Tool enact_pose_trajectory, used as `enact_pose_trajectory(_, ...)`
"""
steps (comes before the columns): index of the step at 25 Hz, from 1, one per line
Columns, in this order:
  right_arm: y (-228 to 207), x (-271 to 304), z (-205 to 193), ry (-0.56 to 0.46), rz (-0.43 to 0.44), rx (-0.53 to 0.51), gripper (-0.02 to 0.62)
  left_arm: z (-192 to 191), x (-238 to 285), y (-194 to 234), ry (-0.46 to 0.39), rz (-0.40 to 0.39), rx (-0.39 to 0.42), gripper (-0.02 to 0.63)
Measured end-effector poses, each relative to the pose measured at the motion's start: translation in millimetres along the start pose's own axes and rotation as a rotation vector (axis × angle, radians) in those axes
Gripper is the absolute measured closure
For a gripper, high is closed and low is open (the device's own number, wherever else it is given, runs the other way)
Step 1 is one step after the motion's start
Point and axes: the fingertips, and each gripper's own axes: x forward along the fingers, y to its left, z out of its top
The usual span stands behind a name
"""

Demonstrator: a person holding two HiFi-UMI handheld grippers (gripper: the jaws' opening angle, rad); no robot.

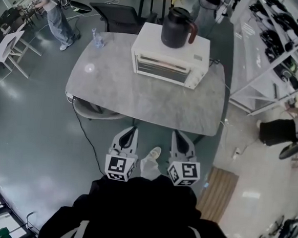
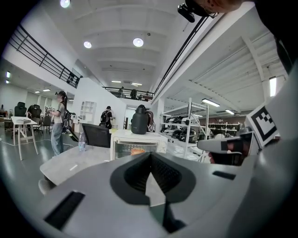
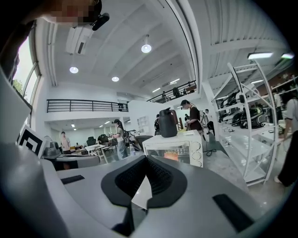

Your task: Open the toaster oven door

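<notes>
Toaster oven (image 1: 169, 61): white, upper centre of the head view, on the far part of the grey table (image 1: 140, 102). Its door (image 1: 160, 69) is closed and faces the frame's lower edge.
Jug (image 1: 177, 26): black, standing on the oven's top.
Bottle (image 1: 97, 39): clear, at the table's upper-left corner.
Left gripper (image 1: 131, 132): lower centre, near the table's lower edge, jaws together, empty.
Right gripper (image 1: 177, 136): just to its right, jaws together, empty.

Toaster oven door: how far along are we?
Done: nothing; the toaster oven door is shut. In hand: nothing; the left gripper and right gripper are both shut and empty, short of the table. Left: reach the oven, take the door, pull it open.
</notes>
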Motion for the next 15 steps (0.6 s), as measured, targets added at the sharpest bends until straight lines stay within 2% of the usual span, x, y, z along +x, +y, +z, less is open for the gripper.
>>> enact_pose_trajectory(8,-40.3,89.3,25.4,0.018,0.030,-0.022,0.592,29.4,96.7,31.0,0.003,-0.001,0.038,0.603)
enact_pose_trajectory(11,-50.2,114.6,27.5,0.035,0.042,-0.027,0.591,39.9,122.2,42.0,0.000,0.008,0.031,0.603)
enact_pose_trajectory(15,-56.5,142.9,29.4,0.036,0.055,-0.044,0.591,43.3,152.0,60.4,0.007,0.018,0.064,0.603)
